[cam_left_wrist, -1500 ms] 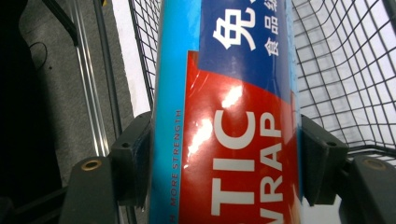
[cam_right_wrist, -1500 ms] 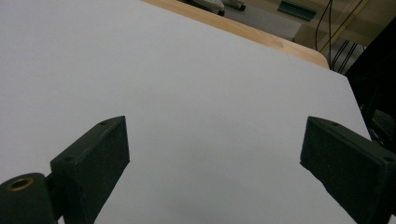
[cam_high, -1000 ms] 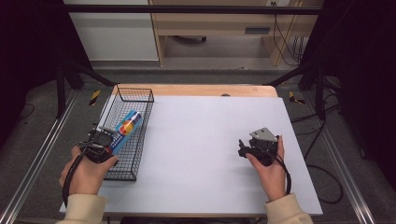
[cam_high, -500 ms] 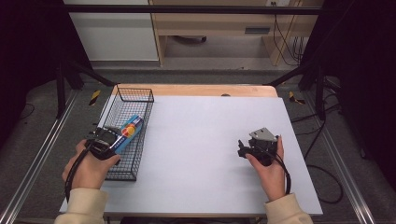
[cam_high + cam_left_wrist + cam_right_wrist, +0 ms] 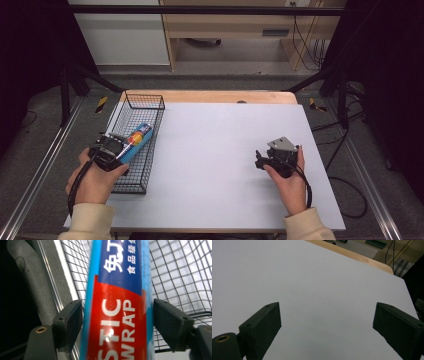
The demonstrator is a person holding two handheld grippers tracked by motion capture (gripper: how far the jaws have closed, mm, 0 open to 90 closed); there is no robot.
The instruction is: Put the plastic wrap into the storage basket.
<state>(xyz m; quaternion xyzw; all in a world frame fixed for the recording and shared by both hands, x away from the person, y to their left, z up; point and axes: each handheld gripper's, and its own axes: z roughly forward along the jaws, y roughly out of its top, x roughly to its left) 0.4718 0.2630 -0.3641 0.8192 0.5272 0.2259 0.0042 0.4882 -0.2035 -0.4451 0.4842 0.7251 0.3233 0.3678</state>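
Wrap box (image 5: 117, 302) between basket (image 5: 131, 187) walls

Two hand-held black grippers, worn with cream sleeves

The left black two-jaw gripper (image 5: 111, 148) is a chunky dark block with pale metal parts on top and a black cable looping back past the left hand (image 5: 95, 177); in the left gripper view its flat, matte rectangular black pads (image 5: 68, 323) each carry small screw holes, and a brass-coloured ring sits in the arm below one. The right black two-jaw gripper (image 5: 265, 159) bears a grey three-cornered plate (image 5: 282, 145) and a black cable curling beside the right hand (image 5: 289, 182); its pads (image 5: 260, 328) have the same shape, with the same brass ring. Both forearms wear cream knit sleeves (image 5: 89, 222) with ribbed cuffs.
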